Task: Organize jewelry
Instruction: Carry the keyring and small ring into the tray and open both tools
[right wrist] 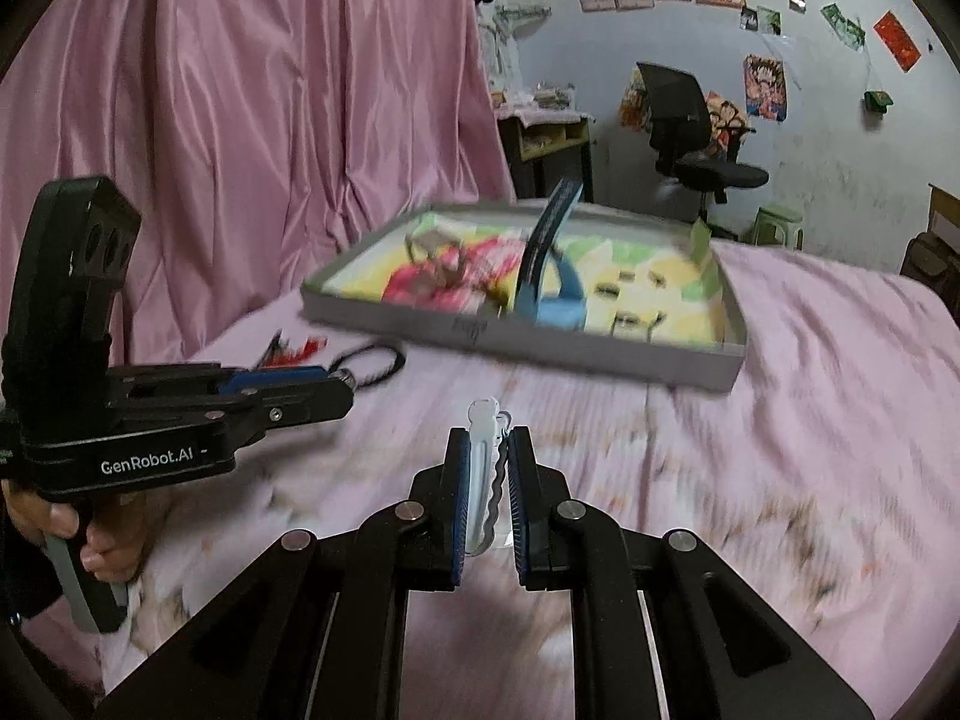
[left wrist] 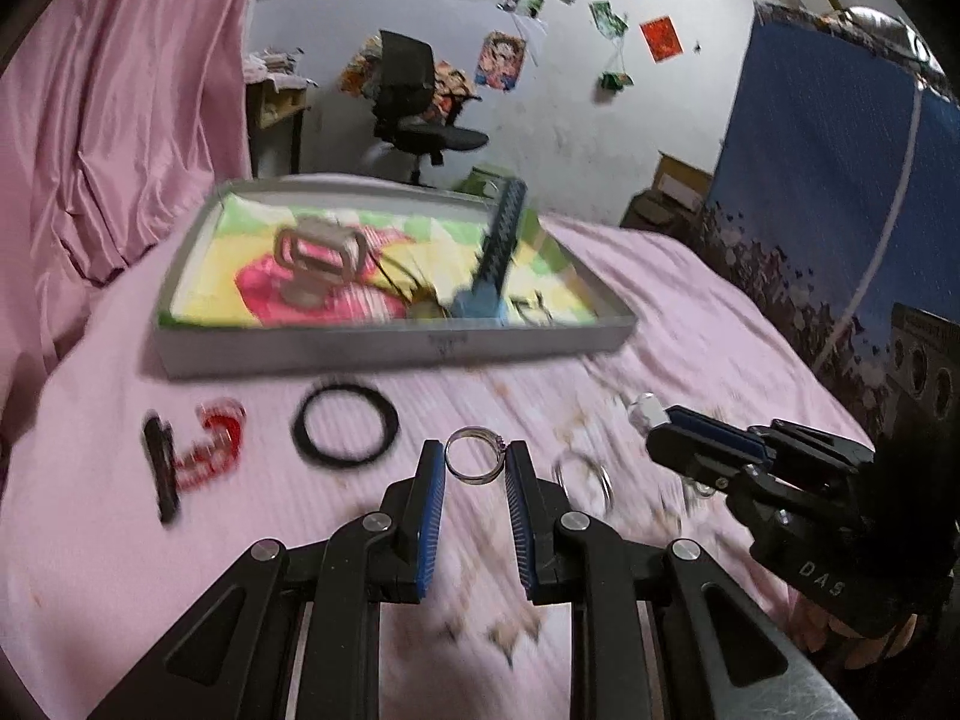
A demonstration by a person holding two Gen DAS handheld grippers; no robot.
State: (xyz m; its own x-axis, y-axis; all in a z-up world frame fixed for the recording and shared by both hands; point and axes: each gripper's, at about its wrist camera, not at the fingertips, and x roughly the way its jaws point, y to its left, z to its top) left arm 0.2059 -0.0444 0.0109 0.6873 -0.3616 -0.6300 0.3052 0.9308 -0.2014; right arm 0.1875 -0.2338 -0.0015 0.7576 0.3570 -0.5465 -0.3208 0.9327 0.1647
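My left gripper (left wrist: 476,459) is shut on a silver ring (left wrist: 474,432), pinched between its blue pads just above the pink bedspread. In the right wrist view the same gripper (right wrist: 343,389) reaches in from the left. My right gripper (right wrist: 485,443) is shut on a clear white hair clip (right wrist: 482,480) that stands upright between its fingers. It also shows at the right of the left wrist view (left wrist: 659,427), with the clip's tip (left wrist: 644,410) sticking out. A grey tray (left wrist: 390,351) with a colourful lining sits ahead on the bed.
The tray holds a metal buckle-like piece (left wrist: 318,255), a blue hair clip (left wrist: 492,258) and small dark pieces. On the bed lie a black hair band (left wrist: 345,423), a red and black claw clip (left wrist: 198,450) and a silver hoop (left wrist: 585,477). A pink curtain hangs left.
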